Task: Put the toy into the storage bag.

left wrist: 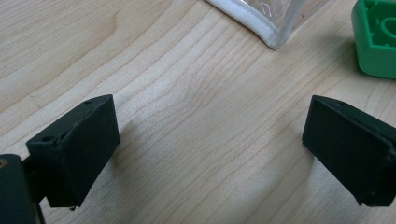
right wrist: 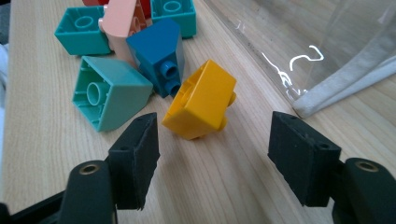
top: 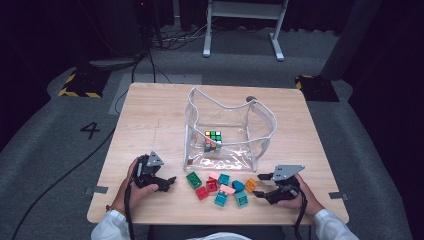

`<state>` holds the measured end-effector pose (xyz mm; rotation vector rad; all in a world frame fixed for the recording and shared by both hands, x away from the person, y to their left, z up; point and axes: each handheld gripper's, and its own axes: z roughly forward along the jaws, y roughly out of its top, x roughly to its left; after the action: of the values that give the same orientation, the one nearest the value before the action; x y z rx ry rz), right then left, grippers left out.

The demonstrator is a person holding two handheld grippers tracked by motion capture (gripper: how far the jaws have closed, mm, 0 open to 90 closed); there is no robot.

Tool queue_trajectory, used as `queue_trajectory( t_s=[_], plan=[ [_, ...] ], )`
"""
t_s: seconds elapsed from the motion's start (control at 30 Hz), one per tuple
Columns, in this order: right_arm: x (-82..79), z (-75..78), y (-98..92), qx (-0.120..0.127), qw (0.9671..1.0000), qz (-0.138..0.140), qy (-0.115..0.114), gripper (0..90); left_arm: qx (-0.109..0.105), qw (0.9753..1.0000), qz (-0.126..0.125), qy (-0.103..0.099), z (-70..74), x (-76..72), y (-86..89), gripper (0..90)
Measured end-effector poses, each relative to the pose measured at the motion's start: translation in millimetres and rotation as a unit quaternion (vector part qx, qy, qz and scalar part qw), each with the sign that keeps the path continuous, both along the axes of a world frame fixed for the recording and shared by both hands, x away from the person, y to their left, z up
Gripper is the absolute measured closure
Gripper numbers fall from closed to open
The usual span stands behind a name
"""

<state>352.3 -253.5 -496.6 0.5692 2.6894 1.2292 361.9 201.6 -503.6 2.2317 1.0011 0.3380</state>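
Observation:
A clear plastic bag [top: 230, 131] with white trim stands open at mid-table, with a Rubik's cube [top: 213, 139] inside. Several toy bricks lie in front of it: green [top: 193, 179], red [top: 202, 192], pink [top: 226, 189], dark blue [top: 238, 185], orange [top: 251, 184]. My left gripper [top: 170, 182] rests open left of the green brick [left wrist: 378, 39], its jaws over bare wood [left wrist: 210, 140]. From the right, my open right gripper [top: 260, 185] faces the pile. The yellow-orange brick [right wrist: 203, 100] lies just ahead of its jaws [right wrist: 212, 154], untouched.
Behind the yellow-orange brick lie a dark blue brick [right wrist: 156, 51], a mint one [right wrist: 109, 91] and a pink one [right wrist: 121, 23]. The bag's bottom corner [left wrist: 271, 32] is just ahead of the left gripper, and the bag wall [right wrist: 327, 56] is right of the right gripper. The table's front edge [top: 215, 222] is near both hands.

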Motion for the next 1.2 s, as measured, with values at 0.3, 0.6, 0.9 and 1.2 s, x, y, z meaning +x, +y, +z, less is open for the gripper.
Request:
queue_trajectory(
  t_s=[0.3, 0.6, 0.9, 1.2],
  plan=[
    [1.5, -5.1, 15.3, -0.013, 0.9998, 0.0, -0.016, 35.7, 0.001, 1.0, -0.001, -0.001, 0.0, 0.1, 0.1, 4.1],
    [1.8, -4.3, 20.3, -0.012, 0.9996, -0.012, -0.023, 47.5, 0.0, 1.0, -0.001, 0.0, -0.1, 0.0, 0.0, 4.0],
    [3.7, -4.6, 16.1, -0.006, 0.9996, -0.018, -0.02, 50.4, 0.0, 1.0, -0.001, 0.0, 0.0, 0.1, 0.0, 4.0],
    [4.9, -1.0, 3.7, 0.001, 0.9993, -0.029, -0.026, 50.6, 0.001, 1.0, -0.001, 0.0, 0.0, 0.1, 0.1, 4.1]
  ],
)
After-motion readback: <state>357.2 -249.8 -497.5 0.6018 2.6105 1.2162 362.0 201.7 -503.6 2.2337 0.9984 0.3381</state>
